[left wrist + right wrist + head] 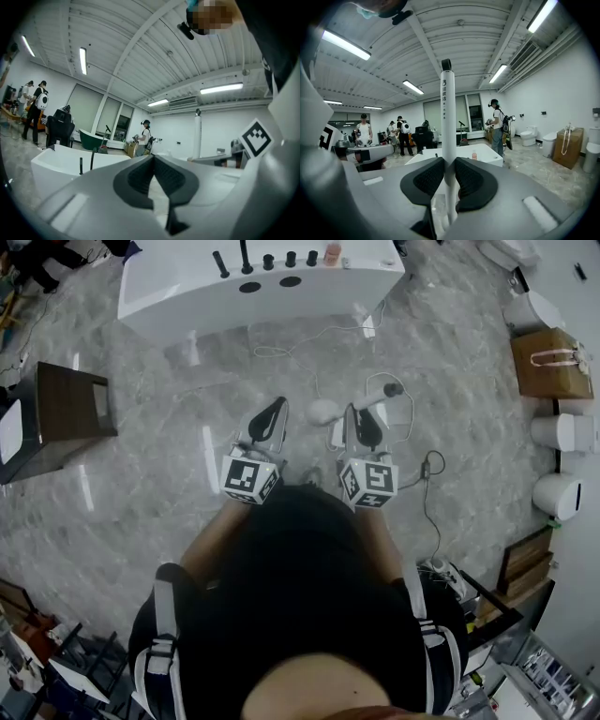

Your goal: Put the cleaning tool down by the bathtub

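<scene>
Step in hand, as judged: wand (448, 117) to be carried fwd to the tub (187, 296) & set on the floor (141, 474) beside it. It is not there yet: in head view the tub is seen well ahead of both tools.

To be done well:
- approach to be made w/ a firm grip, as the shaft is thin & smooth-looking, so slip or swing is likely
- white cable (281, 348) lying on the floor in front of the tub to be avoided; a bare patch near the tub wall to be picked
- wand to be lowered till its round head (323, 412) & shaft rest on the floor, only then released; a drop from height is to be avoided

Right tool (449, 176): partly closed, pads pinched on the white shaft, which is seen crossing the jaws; dark-capped end (392, 388) sticks out to one side, the head to the other.

Left tool (153, 159): tips pressed together, nothing between them, nothing touched; held level beside the right one
</scene>
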A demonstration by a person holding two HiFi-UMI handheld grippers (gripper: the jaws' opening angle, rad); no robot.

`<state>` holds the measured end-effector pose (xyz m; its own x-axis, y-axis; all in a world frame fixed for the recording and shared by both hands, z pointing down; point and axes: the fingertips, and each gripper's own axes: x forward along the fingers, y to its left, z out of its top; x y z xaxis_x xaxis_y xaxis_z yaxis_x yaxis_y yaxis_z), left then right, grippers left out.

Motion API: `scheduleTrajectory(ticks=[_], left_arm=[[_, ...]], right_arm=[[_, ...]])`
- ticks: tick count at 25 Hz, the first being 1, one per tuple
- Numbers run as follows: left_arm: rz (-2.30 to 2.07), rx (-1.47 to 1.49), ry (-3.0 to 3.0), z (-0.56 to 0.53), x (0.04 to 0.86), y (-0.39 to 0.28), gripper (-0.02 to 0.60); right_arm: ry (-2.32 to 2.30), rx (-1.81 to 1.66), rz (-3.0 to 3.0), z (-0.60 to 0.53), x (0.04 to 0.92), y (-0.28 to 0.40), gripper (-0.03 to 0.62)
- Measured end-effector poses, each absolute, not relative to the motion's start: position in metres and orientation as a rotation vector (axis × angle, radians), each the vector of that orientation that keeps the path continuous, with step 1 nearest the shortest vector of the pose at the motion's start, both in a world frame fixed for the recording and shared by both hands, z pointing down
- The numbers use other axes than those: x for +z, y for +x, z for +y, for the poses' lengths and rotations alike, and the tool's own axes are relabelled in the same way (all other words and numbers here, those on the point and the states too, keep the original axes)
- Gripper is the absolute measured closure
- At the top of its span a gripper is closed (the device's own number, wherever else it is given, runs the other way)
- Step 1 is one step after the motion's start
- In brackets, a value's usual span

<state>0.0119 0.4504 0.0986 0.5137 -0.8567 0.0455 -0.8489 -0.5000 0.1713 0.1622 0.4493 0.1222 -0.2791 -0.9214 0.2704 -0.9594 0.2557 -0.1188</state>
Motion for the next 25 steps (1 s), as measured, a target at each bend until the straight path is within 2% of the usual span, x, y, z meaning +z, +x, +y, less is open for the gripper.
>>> scheduleTrajectory(ticks=[25], left_arm=[[-1.433, -0.097, 2.581, 0.390, 0.117, -0.093, 0.572]], right_arm=[[1.918, 0.334, -2.279, 0.396, 0.127, 0.096, 0.513]])
